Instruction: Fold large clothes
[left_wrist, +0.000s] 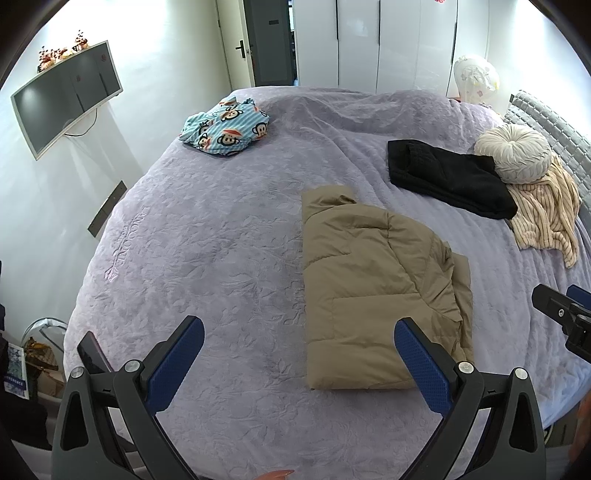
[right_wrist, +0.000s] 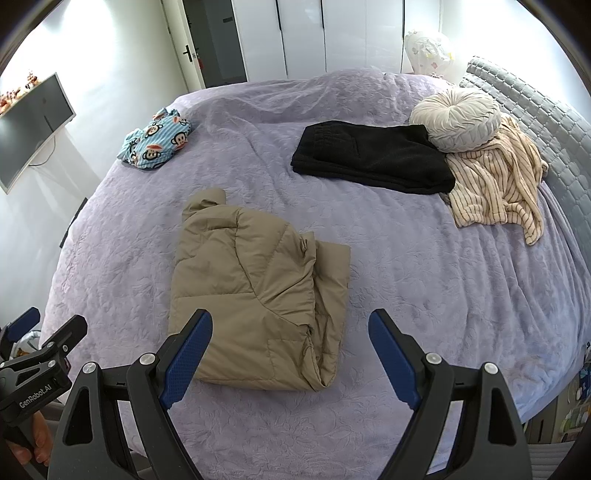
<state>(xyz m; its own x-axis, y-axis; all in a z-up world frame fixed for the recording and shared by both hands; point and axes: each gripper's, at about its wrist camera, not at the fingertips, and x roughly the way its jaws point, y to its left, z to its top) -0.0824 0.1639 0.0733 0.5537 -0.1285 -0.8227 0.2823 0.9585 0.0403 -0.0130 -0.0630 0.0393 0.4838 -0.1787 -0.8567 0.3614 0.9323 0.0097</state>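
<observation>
A tan puffer jacket lies folded into a narrow strip on the lilac bedspread. It also shows in the right wrist view. My left gripper is open and empty, held above the bed's near edge, left of the jacket's lower end. My right gripper is open and empty, just in front of the jacket's near end. The right gripper's tip shows at the right edge of the left wrist view. The left gripper shows at the left of the right wrist view.
A folded black garment lies at the far right beside a round cushion and a striped cream garment. A blue monkey-print garment is crumpled at the far left. A TV hangs on the left wall. The bedspread covers the bed.
</observation>
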